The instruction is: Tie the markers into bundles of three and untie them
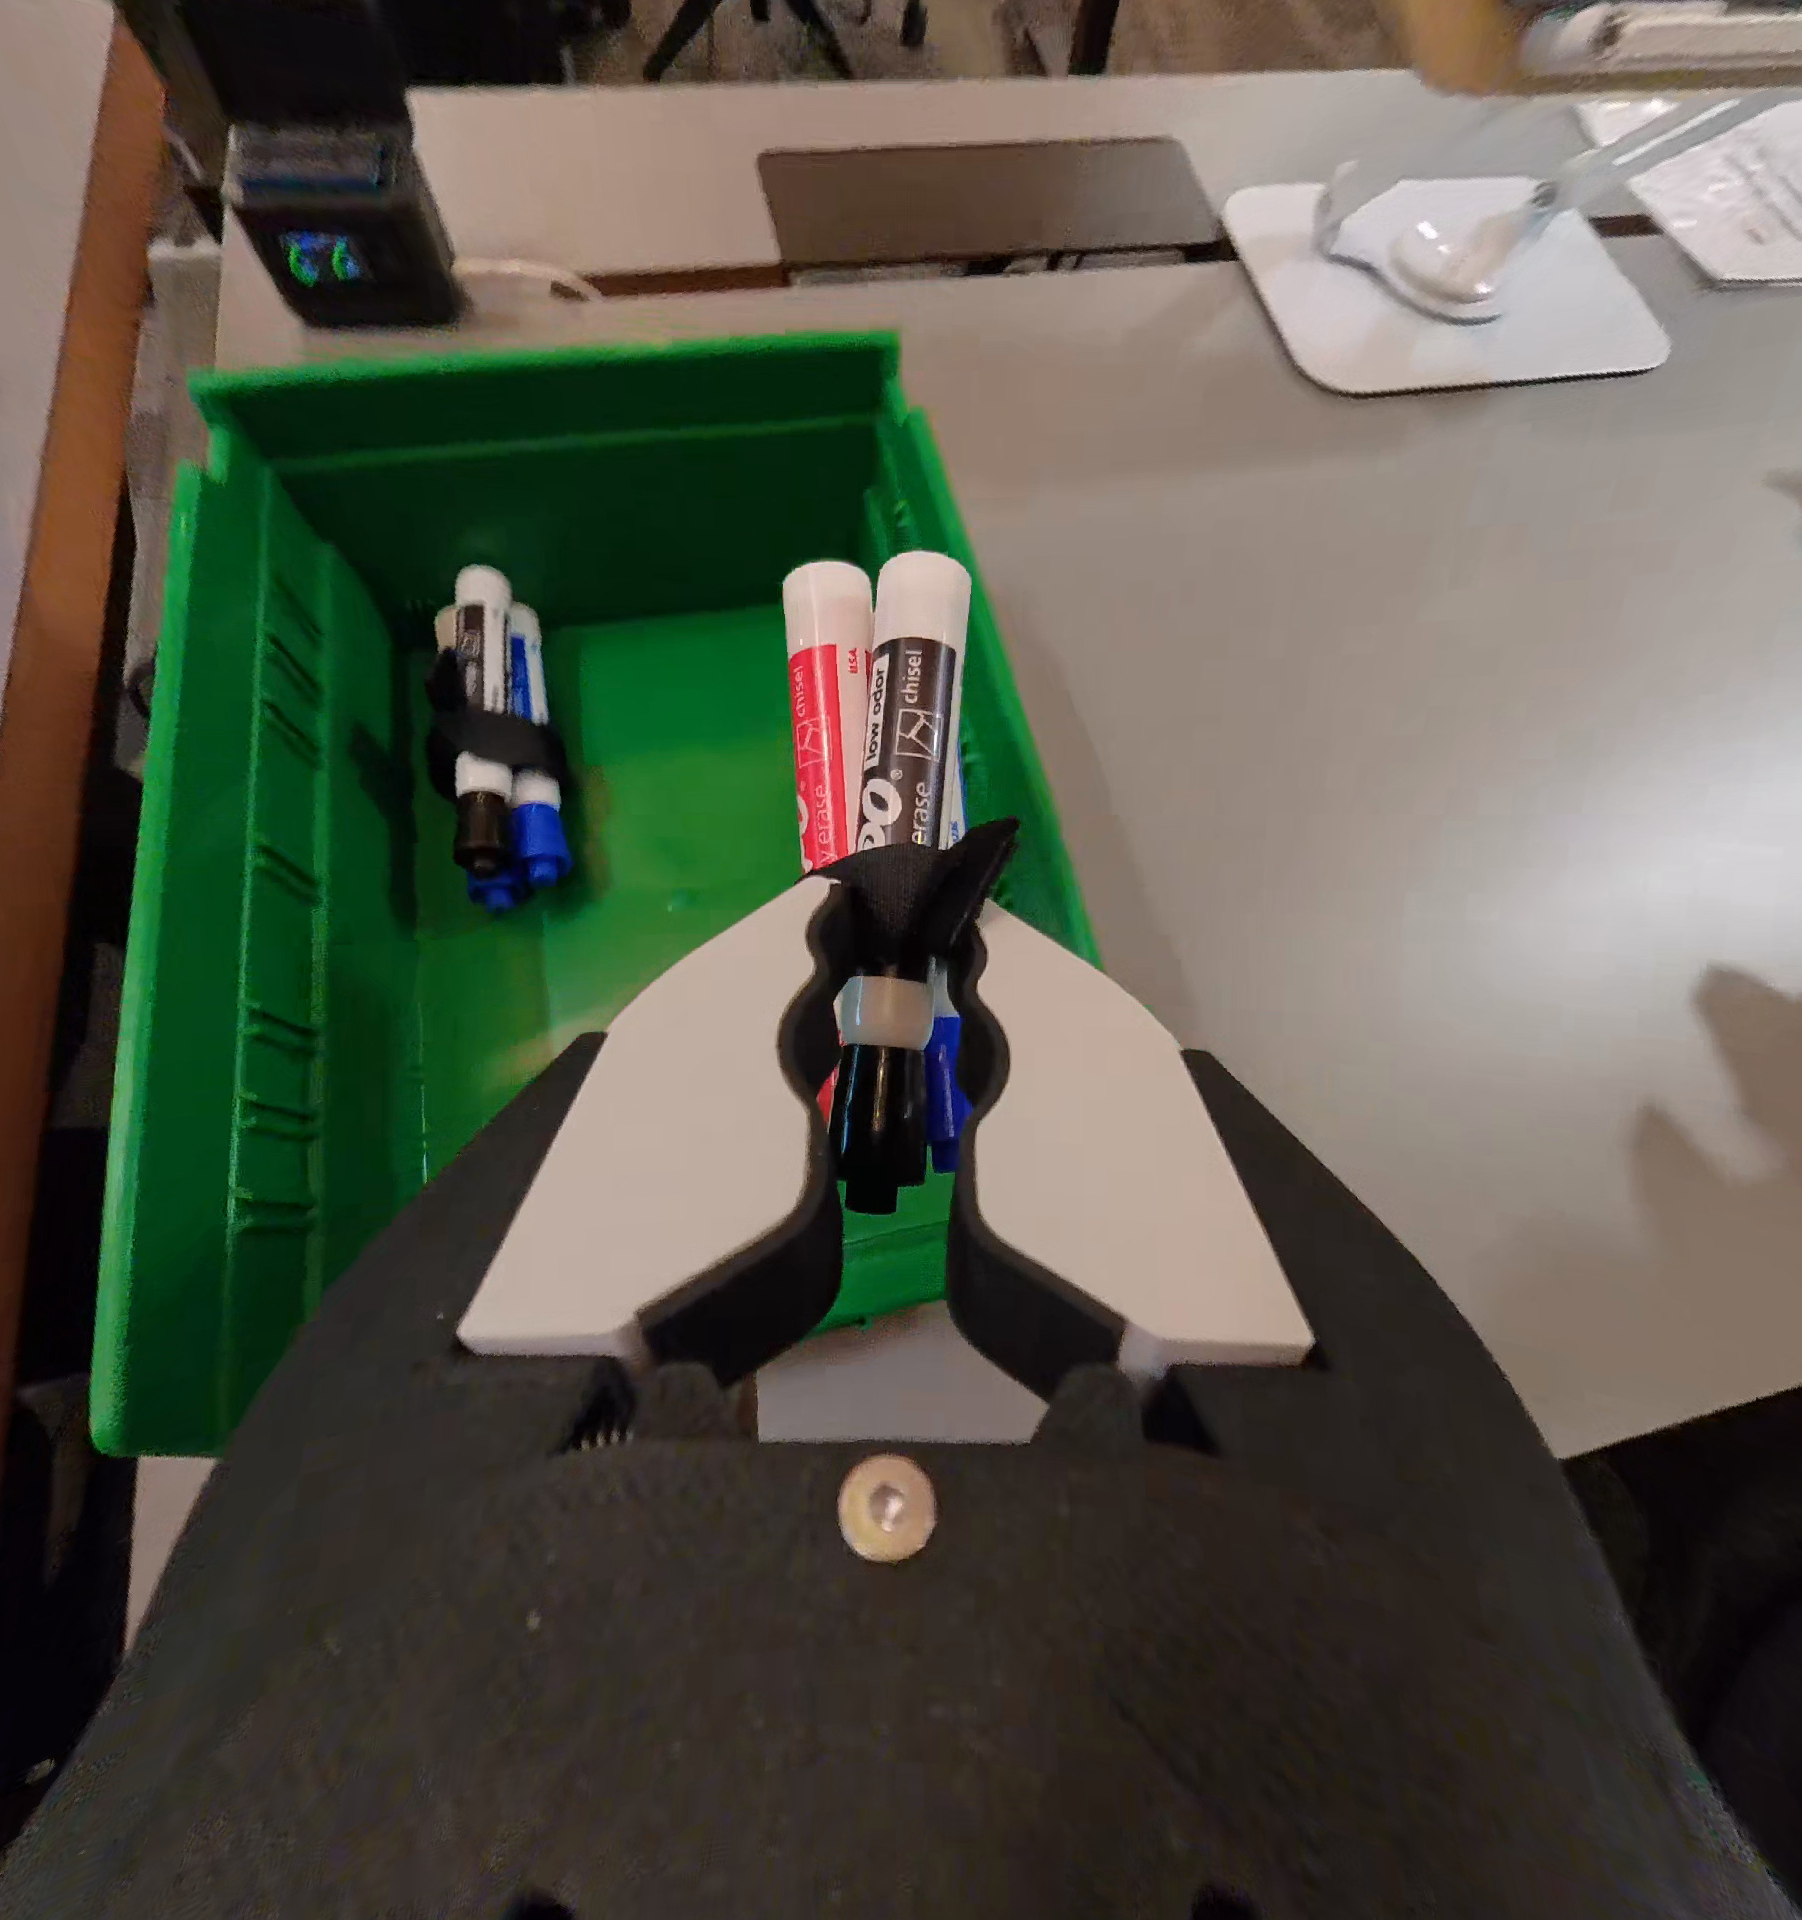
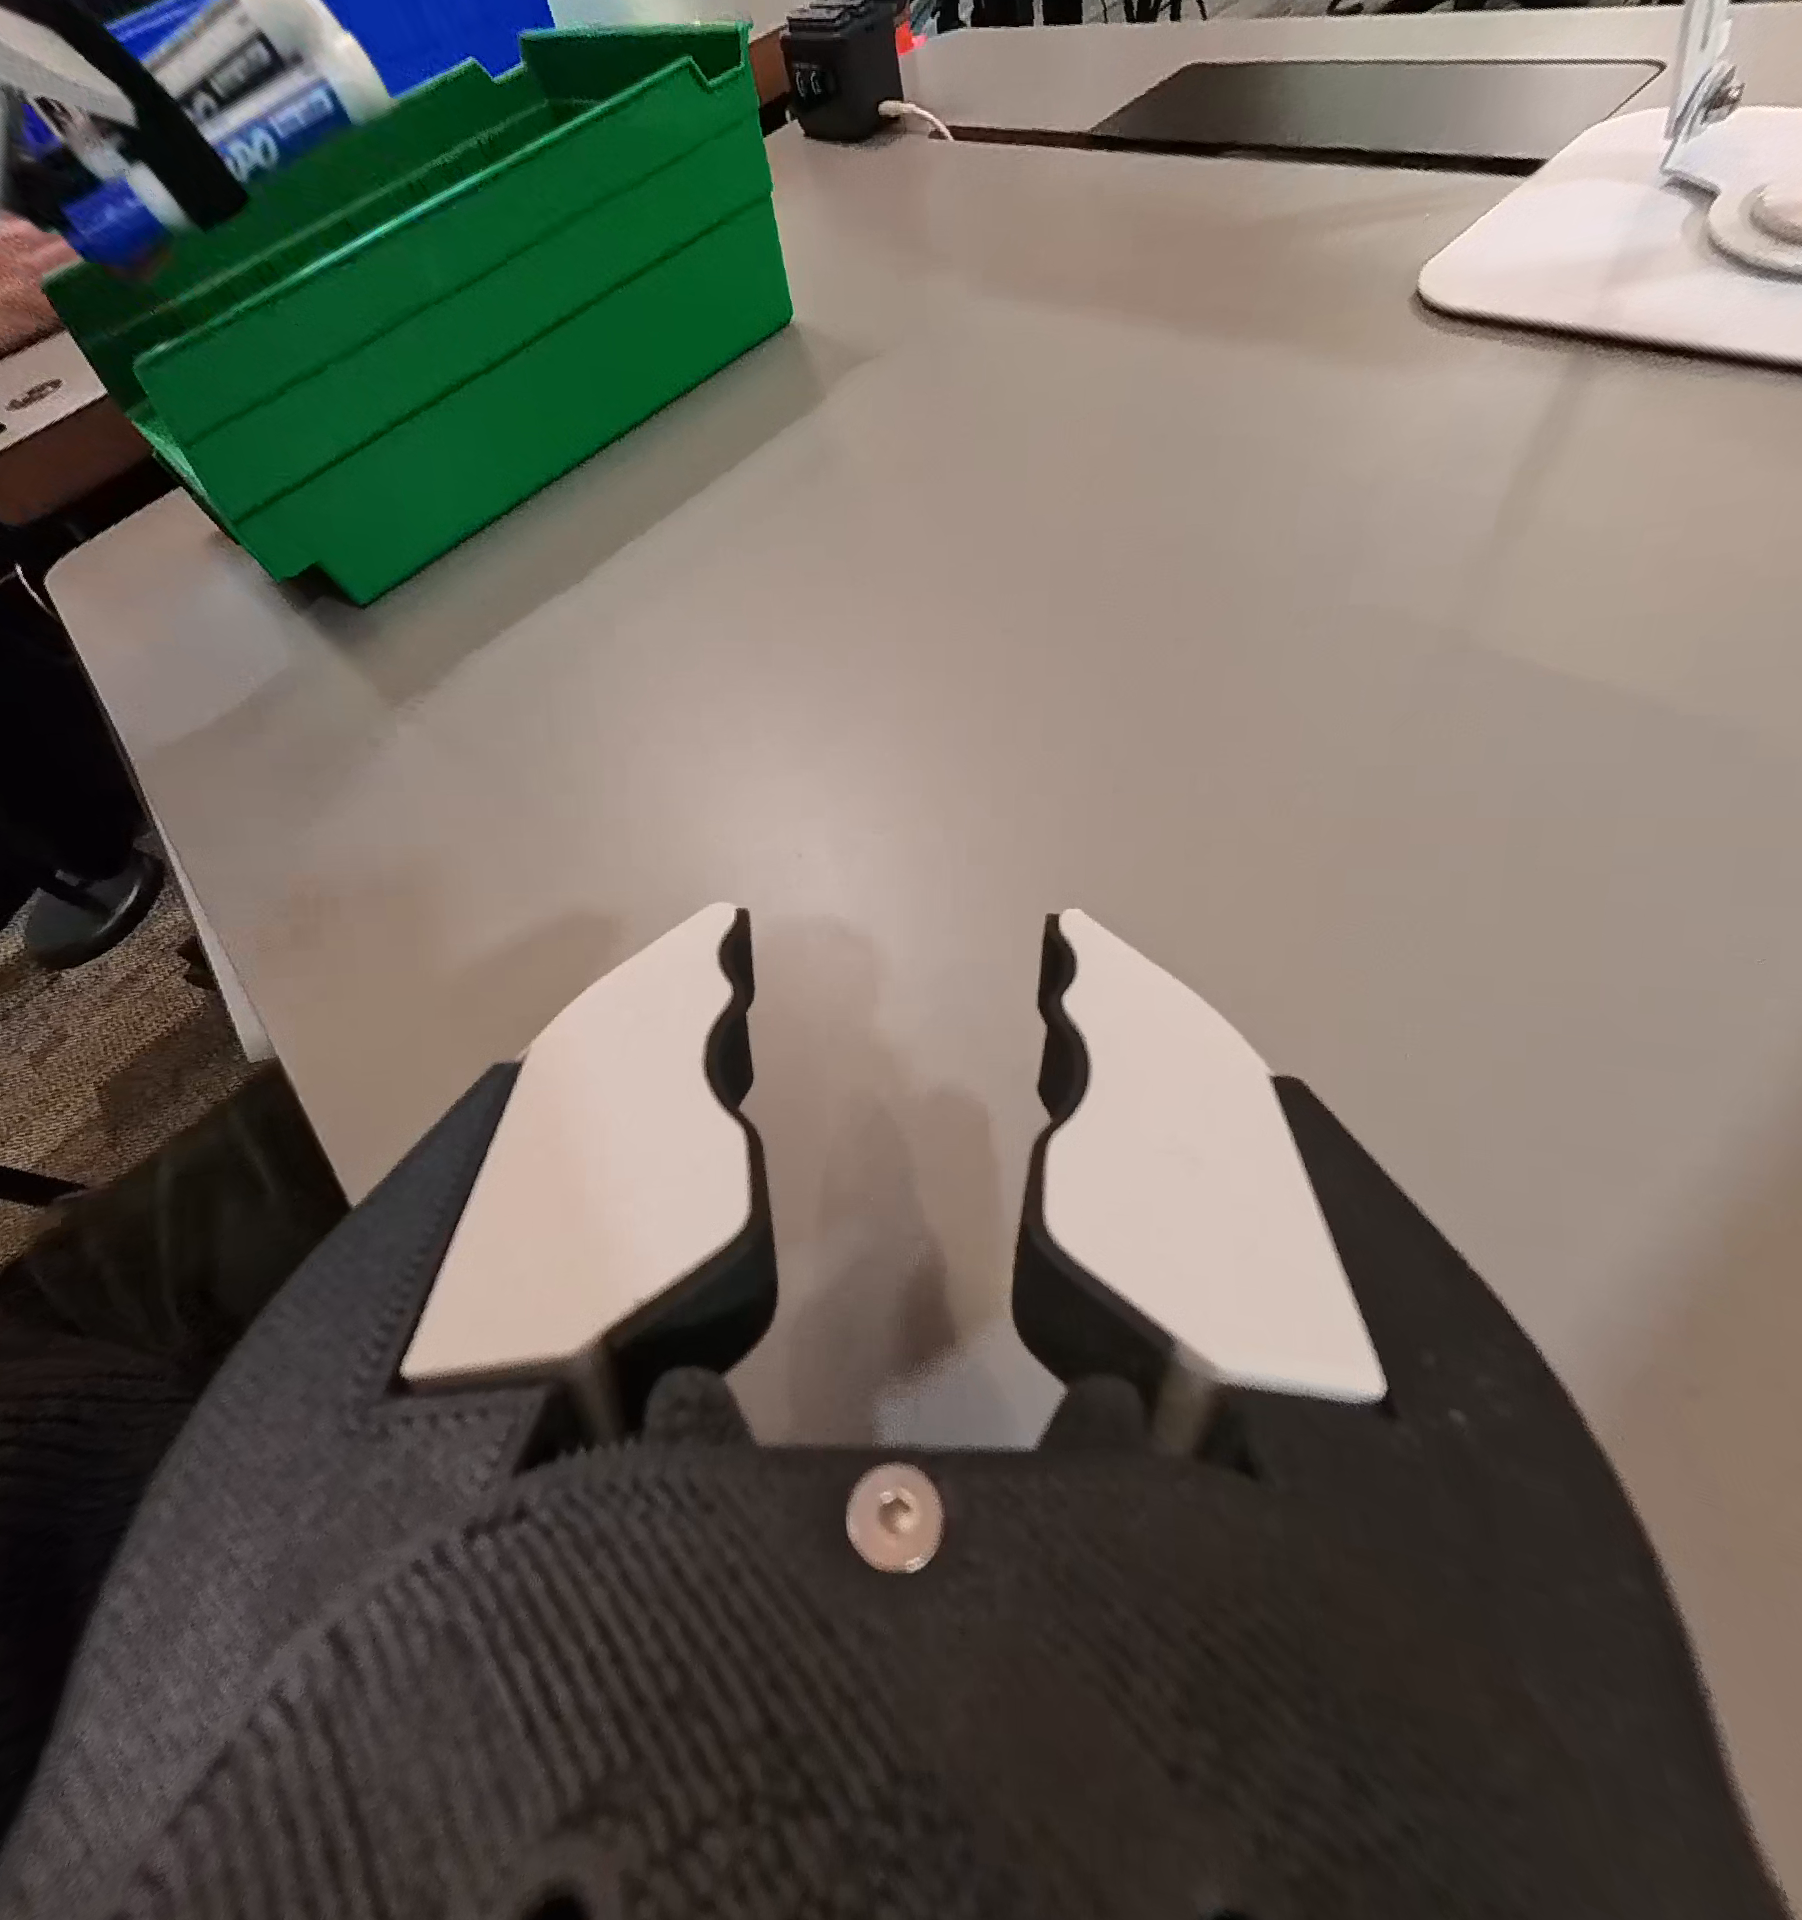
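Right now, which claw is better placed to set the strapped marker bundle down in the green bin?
Left. The left claw is shut on the strapped marker bundle, over the green bin beside another bundle. The right claw is open, holds nothing, and sits over bare table, apart from the bin.

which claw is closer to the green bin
Left. The left claw hangs over the green bin, shut on a strapped marker bundle. The right claw is open above bare table, well off from the bin's side.
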The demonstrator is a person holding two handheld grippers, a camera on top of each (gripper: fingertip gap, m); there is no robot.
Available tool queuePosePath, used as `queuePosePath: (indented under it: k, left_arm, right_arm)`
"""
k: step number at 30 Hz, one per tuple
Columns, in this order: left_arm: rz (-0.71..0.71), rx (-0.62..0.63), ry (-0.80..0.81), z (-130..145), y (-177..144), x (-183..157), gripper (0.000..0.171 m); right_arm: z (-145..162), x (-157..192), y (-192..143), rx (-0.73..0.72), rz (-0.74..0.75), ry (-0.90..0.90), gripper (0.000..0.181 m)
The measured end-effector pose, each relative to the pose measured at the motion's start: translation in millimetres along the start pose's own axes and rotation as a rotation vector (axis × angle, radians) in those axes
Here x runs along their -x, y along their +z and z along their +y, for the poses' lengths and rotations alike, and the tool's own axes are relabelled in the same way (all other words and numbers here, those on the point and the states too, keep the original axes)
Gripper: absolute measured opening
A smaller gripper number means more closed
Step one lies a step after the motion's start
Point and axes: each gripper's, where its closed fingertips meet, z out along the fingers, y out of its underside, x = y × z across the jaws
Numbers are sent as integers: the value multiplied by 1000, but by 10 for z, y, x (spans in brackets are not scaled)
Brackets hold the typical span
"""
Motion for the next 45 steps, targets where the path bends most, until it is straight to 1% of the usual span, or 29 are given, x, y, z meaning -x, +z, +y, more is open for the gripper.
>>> queuePosePath:
  k: [3, 7, 10, 12, 15, 17, 22, 26, 29, 34, 37, 40, 41, 45]
  left_arm:
    - [28, -39, 63, -215, -146, -271, 19]
    - [124, -71, 139, -433, -276, -759, 19]
    - [222, -77, 190, -517, -258, -1166, 19]
    - [306, -65, 216, -504, -180, -1468, 19]
    - [442, -43, 267, -373, 1, -1953, 19]
    - [511, -25, 298, -228, 154, -2249, 19]
    - [681, 52, 390, 305, 490, -2915, 19]
    - [805, 130, 436, 716, 616, -3313, 19]
    - [872, 164, 487, 890, 575, -3523, 19]
    - [939, 177, 559, 970, 428, -3723, 19]
    - [951, 185, 589, 1016, 389, -3753, 19]
    - [963, 194, 601, 1062, 374, -3755, 19]
    - [968, 200, 600, 1079, 373, -3755, 19]
    - [973, 208, 618, 1133, 383, -3748, 19]
  right_arm:
    - [-64, 20, -35, -10, -2, -18, 54]
    - [-201, 78, -112, -34, -10, -57, 54]
    - [-342, 135, -201, -64, -18, -100, 54]
    - [-421, 168, -272, -81, -19, -151, 55]
    - [-519, 241, -384, -120, -28, -251, 54]
    - [-548, 286, -445, -140, -31, -327, 54]
    - [-512, 521, -553, -159, -114, -484, 53]
    - [-375, 687, -534, -136, -190, -550, 49]
    - [-208, 735, -474, -83, -226, -583, 42]
    - [-39, 771, -426, -14, -250, -621, 40]
    - [47, 808, -430, 14, -292, -618, 31]
    - [94, 836, -435, 29, -324, -602, 10]
    - [102, 829, -428, 34, -321, -598, 7]
    - [159, 830, -410, 54, -334, -587, 6]
